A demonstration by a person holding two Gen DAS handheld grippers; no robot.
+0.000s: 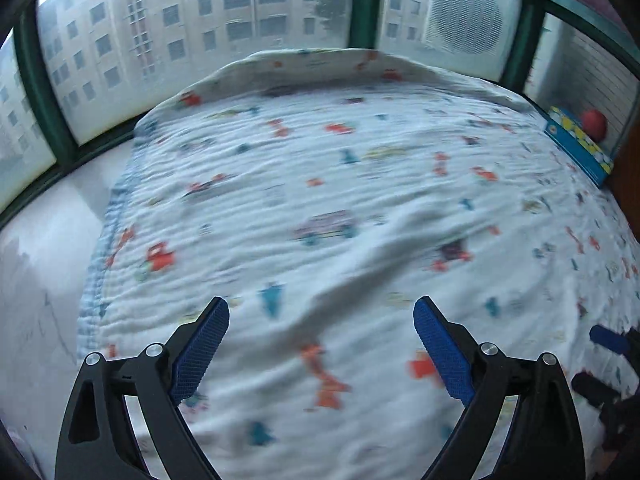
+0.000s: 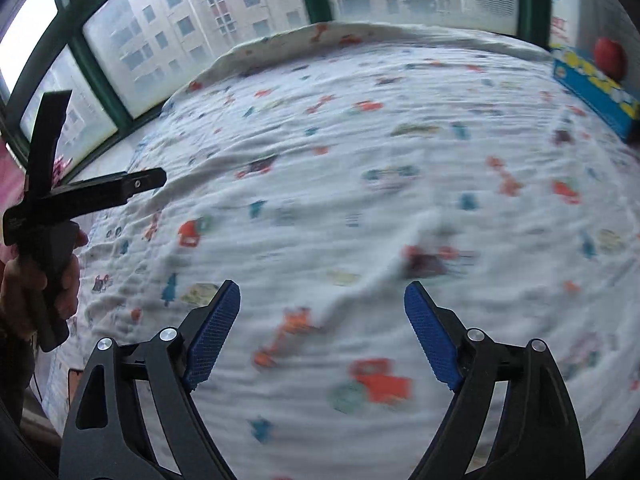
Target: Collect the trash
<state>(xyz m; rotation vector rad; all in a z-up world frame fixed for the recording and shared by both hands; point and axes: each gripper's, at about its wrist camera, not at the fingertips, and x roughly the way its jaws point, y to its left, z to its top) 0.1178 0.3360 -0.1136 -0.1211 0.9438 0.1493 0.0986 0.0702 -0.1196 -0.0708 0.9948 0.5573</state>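
No trash item shows in either view. My left gripper (image 1: 321,314) is open and empty, held over a white quilt (image 1: 320,200) printed with small coloured vehicles. My right gripper (image 2: 322,300) is open and empty over the same quilt (image 2: 360,200). The left gripper's black body (image 2: 80,194) shows at the left edge of the right wrist view, held in a hand. Part of the right gripper (image 1: 608,340) shows at the right edge of the left wrist view. Both views are blurred.
A blue box (image 1: 580,148) with a red ball (image 1: 595,122) on it stands at the quilt's far right; both show in the right wrist view too, box (image 2: 596,88) and ball (image 2: 610,58). Green-framed windows (image 1: 200,40) run behind. A white sill (image 1: 48,240) lies left.
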